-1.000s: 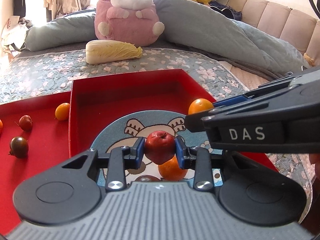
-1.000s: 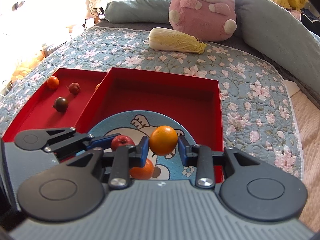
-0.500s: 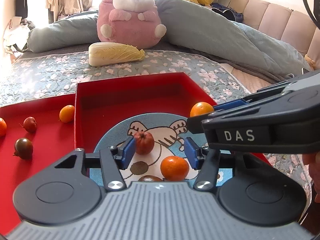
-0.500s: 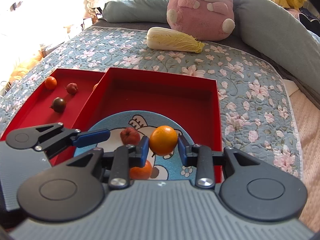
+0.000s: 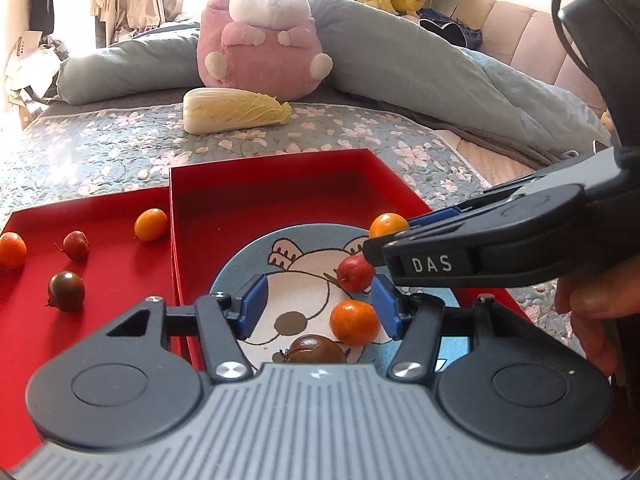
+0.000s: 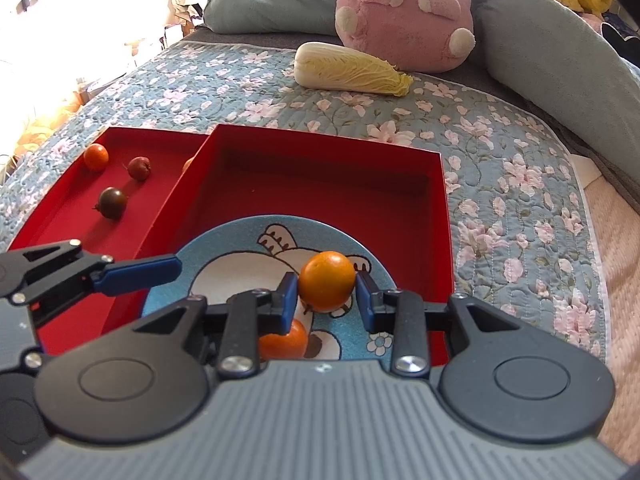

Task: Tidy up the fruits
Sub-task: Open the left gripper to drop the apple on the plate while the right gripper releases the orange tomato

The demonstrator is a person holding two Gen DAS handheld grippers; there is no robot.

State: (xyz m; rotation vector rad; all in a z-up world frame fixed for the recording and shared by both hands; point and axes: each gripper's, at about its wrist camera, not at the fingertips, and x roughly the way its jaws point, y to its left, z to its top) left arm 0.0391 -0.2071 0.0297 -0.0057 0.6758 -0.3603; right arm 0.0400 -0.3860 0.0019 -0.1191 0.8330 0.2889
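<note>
Red fruit (image 5: 354,273), a tangerine (image 5: 354,322) and a dark tomato (image 5: 316,352) already sit on the plate (image 5: 240,268). Left gripper (image 5: 318,306) is opening, empty; right gripper (image 6: 326,300) clenches an orange (image 6: 327,281) over it. Four fruits, perhaps more, wait in the left tray (image 5: 112,272).

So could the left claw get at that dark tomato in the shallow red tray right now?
Probably yes. The left claw is empty with its jaws opening, and the dark tomato lies uncovered in the shallow tray, apart from the other fruit. Only the deeper box's wall stands between them.
</note>
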